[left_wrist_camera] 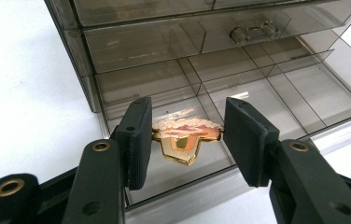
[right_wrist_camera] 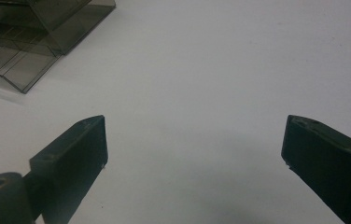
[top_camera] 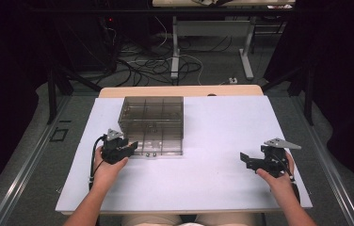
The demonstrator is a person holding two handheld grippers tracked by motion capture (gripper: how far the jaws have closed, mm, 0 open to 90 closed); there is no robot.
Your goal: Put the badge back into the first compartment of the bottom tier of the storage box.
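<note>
A smoky transparent drawer box stands on the white tabletop, left of centre. Its bottom drawer is pulled out and is split into several compartments. My left gripper is at the box's front left corner. In the left gripper view this left gripper is shut on a small gold and pink enamel pin, held over the drawer's front left compartment. My right gripper rests far to the right, open, with bare table between the right gripper jaws. The box's corner lies far off.
The closed drawer above has a clear handle. A wooden table edge runs behind the white top. Cables and table legs lie on the floor beyond. White tabletop stretches between the box and the right gripper.
</note>
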